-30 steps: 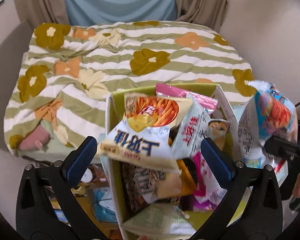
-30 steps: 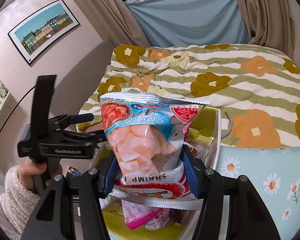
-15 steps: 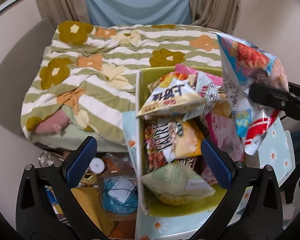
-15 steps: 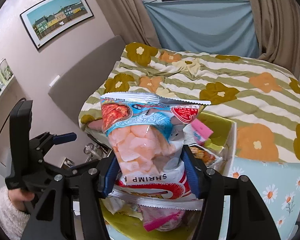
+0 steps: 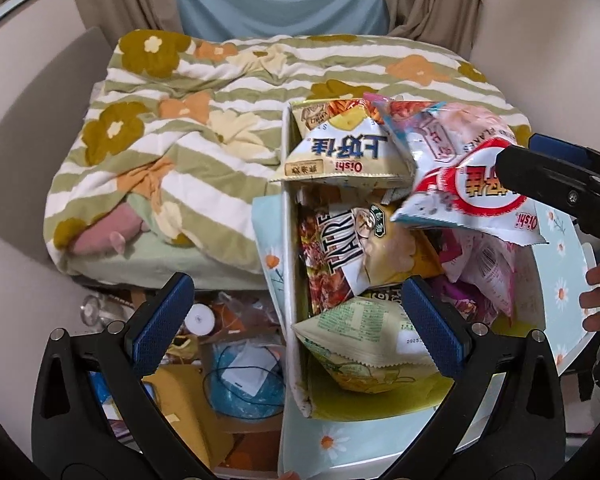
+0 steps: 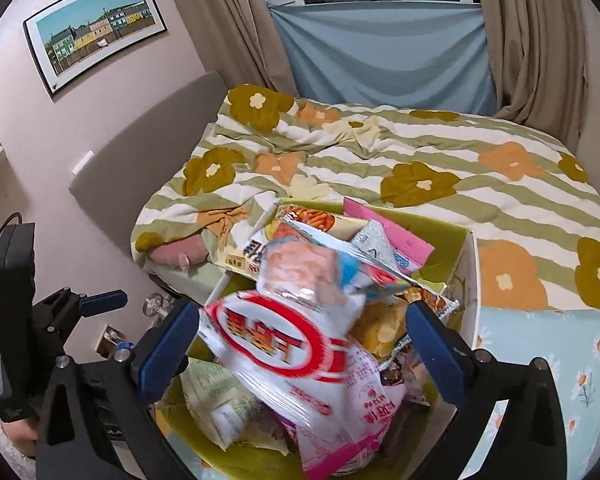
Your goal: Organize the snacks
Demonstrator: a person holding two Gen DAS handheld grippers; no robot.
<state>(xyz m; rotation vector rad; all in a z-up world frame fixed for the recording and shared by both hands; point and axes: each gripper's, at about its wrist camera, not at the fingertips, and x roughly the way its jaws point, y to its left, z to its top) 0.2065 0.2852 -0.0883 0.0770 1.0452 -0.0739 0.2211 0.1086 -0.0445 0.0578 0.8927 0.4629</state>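
A box [image 6: 466,264] crammed with snack bags sat against the near edge of a bed [image 6: 420,168] with a striped floral quilt. The right claw [image 6: 298,344] had just been opening; its 2 blue pads stood wide apart, and a blurred shrimp chip bag [image 6: 300,344] lay loose between them, tipping onto the pile in the box. The left claw [image 5: 296,320] hung spread and empty over the box's near end.

Left wrist view: close above snack box [image 5: 290,280], angled steeply down, facing bed [image 5: 220,128] and far curtains. Right wrist view: also close, tilted down less steeply, from box's right. Both share box, bed, blue cloth [image 6: 380,52]; each catches other tool at frame edge.
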